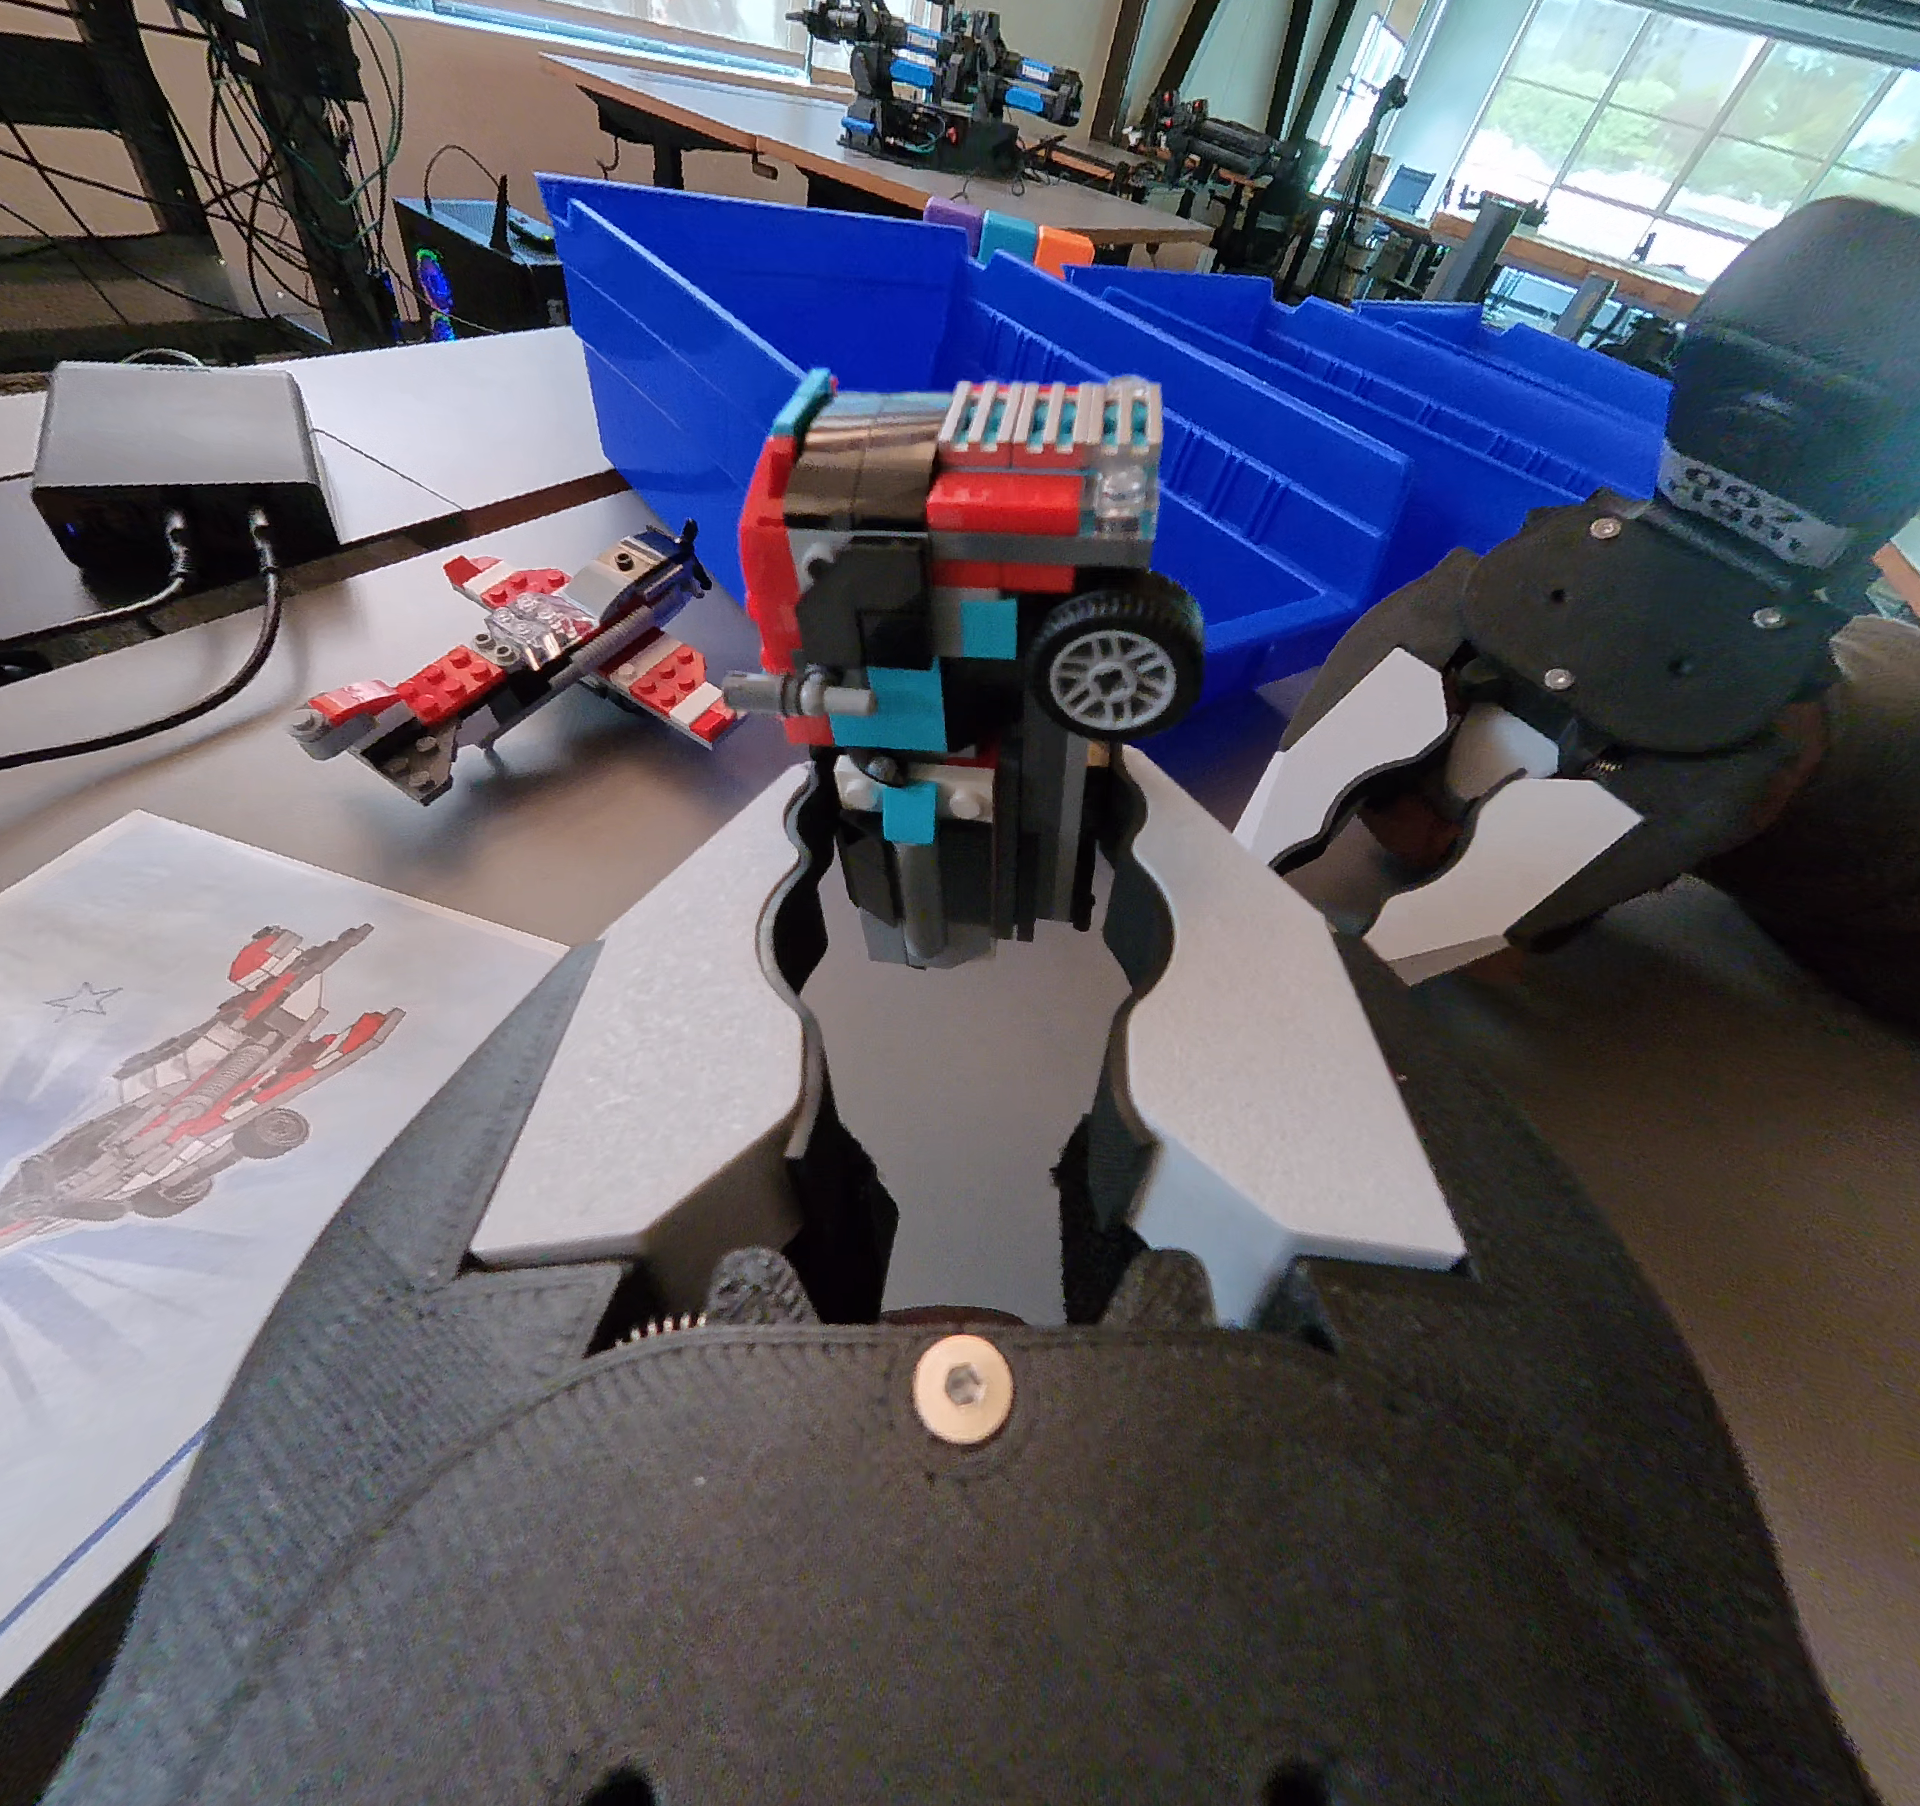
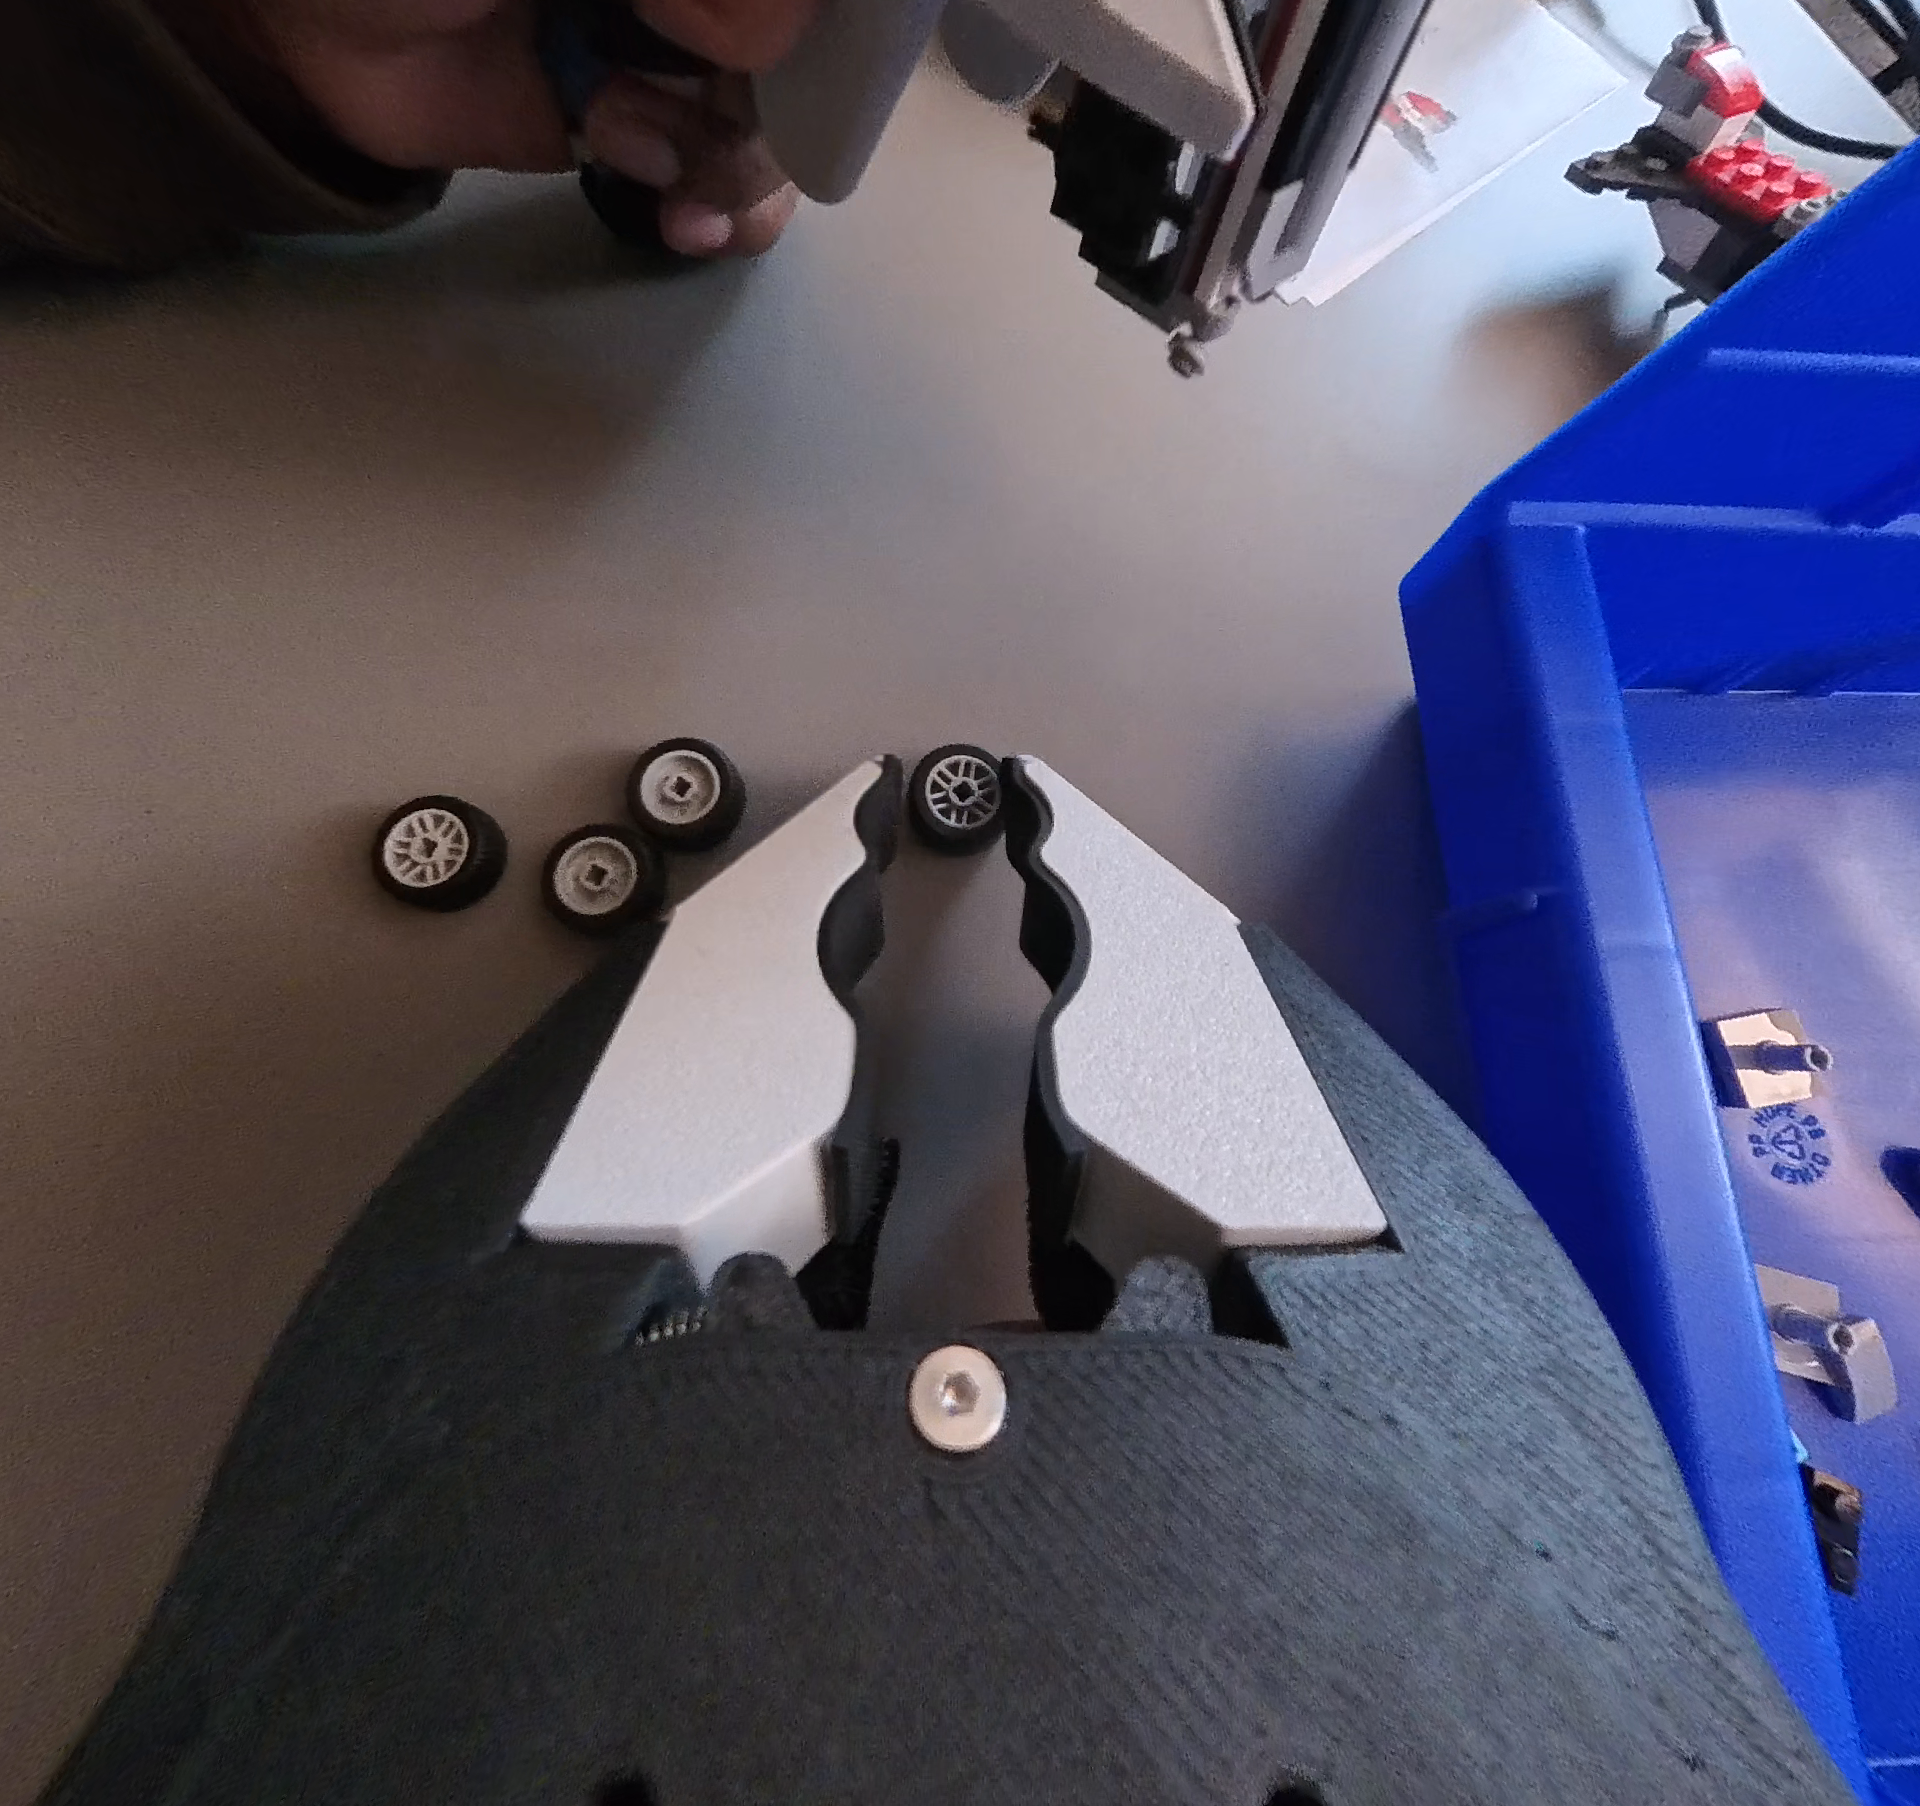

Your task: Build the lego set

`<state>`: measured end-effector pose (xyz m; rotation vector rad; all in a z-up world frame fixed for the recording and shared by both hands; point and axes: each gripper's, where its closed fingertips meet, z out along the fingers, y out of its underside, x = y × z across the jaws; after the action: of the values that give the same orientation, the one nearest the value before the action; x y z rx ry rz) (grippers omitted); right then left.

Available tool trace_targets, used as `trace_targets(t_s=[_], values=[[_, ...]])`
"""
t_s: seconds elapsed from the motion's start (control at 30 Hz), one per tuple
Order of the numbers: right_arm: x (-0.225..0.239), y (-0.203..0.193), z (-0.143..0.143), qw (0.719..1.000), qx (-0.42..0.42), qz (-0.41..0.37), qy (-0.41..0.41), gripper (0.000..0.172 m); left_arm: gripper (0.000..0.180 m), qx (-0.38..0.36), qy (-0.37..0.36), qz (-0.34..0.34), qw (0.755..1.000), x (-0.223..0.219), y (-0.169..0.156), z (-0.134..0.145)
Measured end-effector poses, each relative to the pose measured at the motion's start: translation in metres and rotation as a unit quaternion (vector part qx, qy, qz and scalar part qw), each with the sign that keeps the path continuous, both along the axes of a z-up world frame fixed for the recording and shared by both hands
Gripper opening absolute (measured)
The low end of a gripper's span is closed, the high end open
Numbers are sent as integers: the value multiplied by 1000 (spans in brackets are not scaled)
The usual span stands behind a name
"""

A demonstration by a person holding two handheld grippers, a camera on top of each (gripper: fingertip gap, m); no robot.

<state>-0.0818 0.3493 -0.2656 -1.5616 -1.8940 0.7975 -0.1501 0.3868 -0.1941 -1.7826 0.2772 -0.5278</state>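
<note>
left wrist view: in the middle of the frame the left tongs [image 1: 961, 821] pinch a brick-built truck [image 1: 956, 634] by its dark lower end, both pads pressed on its sides, so it stands upright off the grey surface [image 1: 1039, 1081]. one grey-spoked wheel [image 1: 1117, 681] sits on the truck's right flank; a bare grey axle pin [image 1: 790, 694] sticks out on its left. left of the truck a red and white brick plane [image 1: 520, 660] rests on the surface, and a printed sheet [image 1: 208, 1081] with a drawing lies at lower left. blue bins [image 1: 1039, 385] stand behind. at the right edge the right tongs [image 1: 1382, 863] point down.

right wrist view: at frame centre the right tongs [image 2: 956, 800] have their tips narrowly apart around a small loose wheel [image 2: 958, 798] lying flat on the surface; the right pad touches the tyre, the left pad shows a thin gap. three more wheels [image 2: 582, 837] lie just left of the tips. a blue bin [image 2: 1558, 821] fills the right side, with small grey pieces [image 2: 1766, 1060] inside. a hand [image 2: 582, 42] with the other tool is at the top.
</note>
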Motion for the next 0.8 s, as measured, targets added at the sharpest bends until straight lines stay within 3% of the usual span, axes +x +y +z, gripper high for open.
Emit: trace_targets(t_s=[0.13,0.3,0.6,0.7,0.8], values=[[2,1,0,1000,0,1,-2,20,53,18,-6,1,1000,-1,-1,6],[2,3,2,1000,8,-1,3,29,53,25,-7,-2,1000,-1,-2,8],[2,2,-2,1000,14,2,-5,23,53,28,3,-12,1000,4,-3,7],[-4,5,18,999,2,-9,46,23,53,45,-6,-12,999,5,-3,13],[-13,5,62,987,-39,-21,157,23,53,77,-28,-13,997,7,-4,23]])
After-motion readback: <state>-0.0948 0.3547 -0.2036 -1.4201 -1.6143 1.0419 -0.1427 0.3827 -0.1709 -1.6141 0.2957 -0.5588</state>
